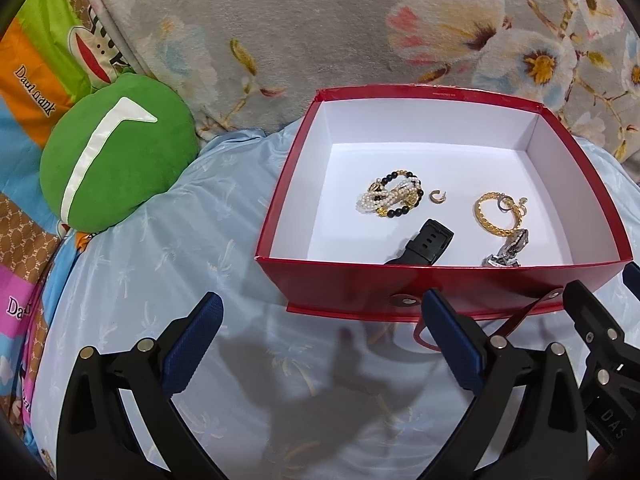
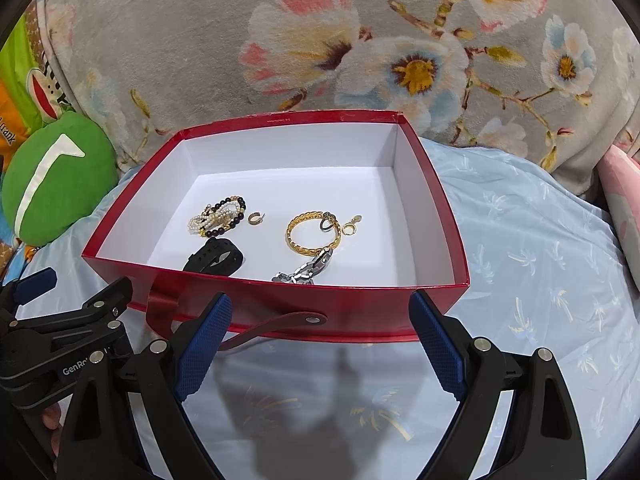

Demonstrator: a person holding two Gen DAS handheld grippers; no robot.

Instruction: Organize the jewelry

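Note:
A red box [image 1: 400,284] [image 2: 304,304] with a white inside stands open on the light blue cloth. In it lie a pearl and black bead bracelet [image 1: 390,196] [image 2: 218,218], a small gold ear cuff [image 1: 437,196] [image 2: 253,218], a gold chain bangle [image 1: 494,214] [image 2: 308,232] with small rings, a black watch strap [image 1: 424,242] [image 2: 214,260] and a silver link watch band [image 1: 508,250] [image 2: 308,270]. My left gripper [image 1: 320,340] is open and empty in front of the box. My right gripper [image 2: 320,340] is open and empty, also just in front of the box.
A green round cushion [image 1: 116,152] [image 2: 56,176] lies left of the box. A grey flowered blanket [image 1: 320,20] [image 2: 360,40] rises behind it. A colourful printed sheet [image 1: 36,64] is at the far left. The box's red strap [image 2: 272,326] hangs at its front.

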